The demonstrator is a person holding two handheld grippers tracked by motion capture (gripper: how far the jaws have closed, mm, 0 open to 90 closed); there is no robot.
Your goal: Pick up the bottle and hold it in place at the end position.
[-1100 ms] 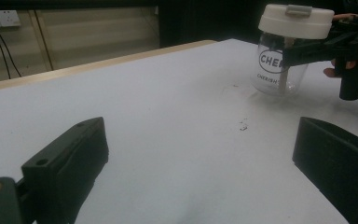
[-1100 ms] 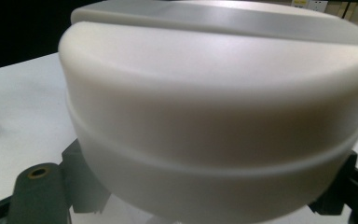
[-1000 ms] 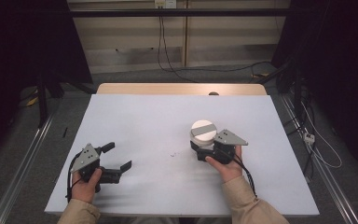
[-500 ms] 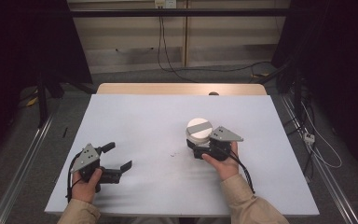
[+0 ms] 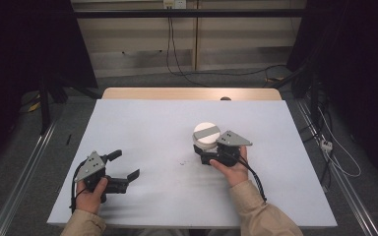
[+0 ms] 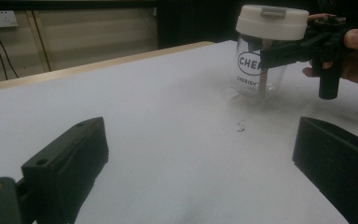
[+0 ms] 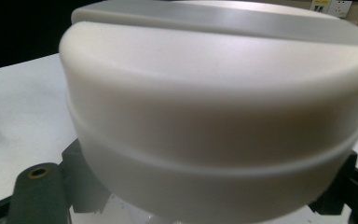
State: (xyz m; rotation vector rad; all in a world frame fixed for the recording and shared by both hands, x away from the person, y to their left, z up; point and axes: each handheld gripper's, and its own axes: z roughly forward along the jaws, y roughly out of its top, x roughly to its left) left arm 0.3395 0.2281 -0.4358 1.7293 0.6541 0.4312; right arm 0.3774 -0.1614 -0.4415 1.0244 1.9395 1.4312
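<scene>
A clear jar point(image 5: 206, 133) with a white lid and a grey tab stands upright on the white table point(image 5: 147, 123), right of centre. My right gripper point(image 5: 204, 150) is shut on the jar's glass body just below the lid, coming in from the near side. In the left gripper view the jar point(image 6: 260, 65) shows printed lettering, with the right gripper's point(image 6: 284, 49) black jaws pressed against it. The lid point(image 7: 214, 93) looms close in the right gripper view. My left gripper point(image 5: 126, 164) rests near the front left, open with nothing between its jaws, well apart from the jar.
A bare wooden strip point(image 5: 192, 93) runs along the table's far edge. A small dark speck point(image 5: 182, 162) lies on the white surface left of the jar. Cables trail on the floor behind and to the right of the table.
My right gripper and the jar have shifted a little to the left. The left gripper has stayed put.
</scene>
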